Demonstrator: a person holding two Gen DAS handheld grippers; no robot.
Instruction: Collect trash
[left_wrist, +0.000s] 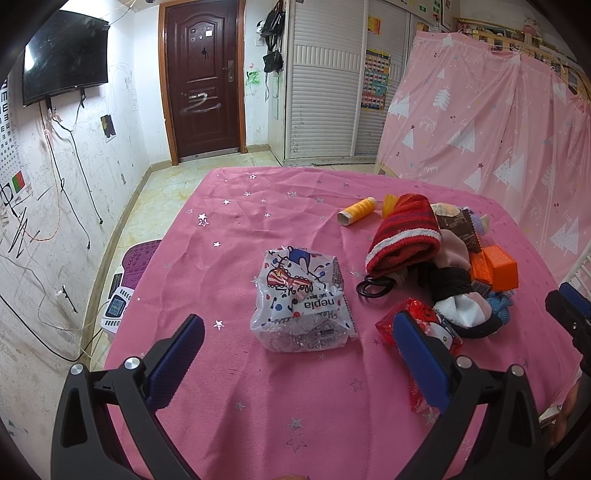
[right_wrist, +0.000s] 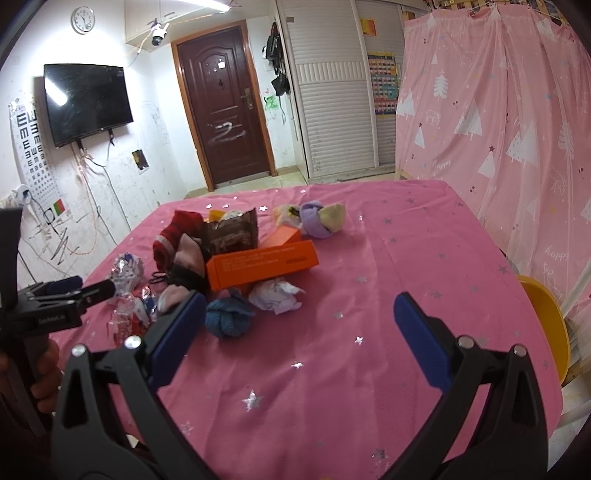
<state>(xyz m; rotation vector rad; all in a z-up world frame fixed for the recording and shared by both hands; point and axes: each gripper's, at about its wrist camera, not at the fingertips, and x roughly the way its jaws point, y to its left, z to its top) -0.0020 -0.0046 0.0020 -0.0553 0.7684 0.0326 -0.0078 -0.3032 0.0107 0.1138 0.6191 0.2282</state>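
You get bright, even indoor light with a pink cast, glare streaking the wall-mounted black television screen (right_wrist: 86, 101), and fisheye-bent, vignetted edges.

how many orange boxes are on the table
2: a long orange box at the front of the pile, and a smaller one just behind it against the brown wrapper. The clutter may hide others.

wrapper (left_wrist: 303, 302) left of pile (left_wrist: 436, 258), on table (left_wrist: 258, 406)

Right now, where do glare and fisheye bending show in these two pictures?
Left wrist view: glare streaks the TV, and the wall and floor edge bend strongly. Right wrist view: a bright ceiling lamp blows out, reflecting on the TV; the corners go black.
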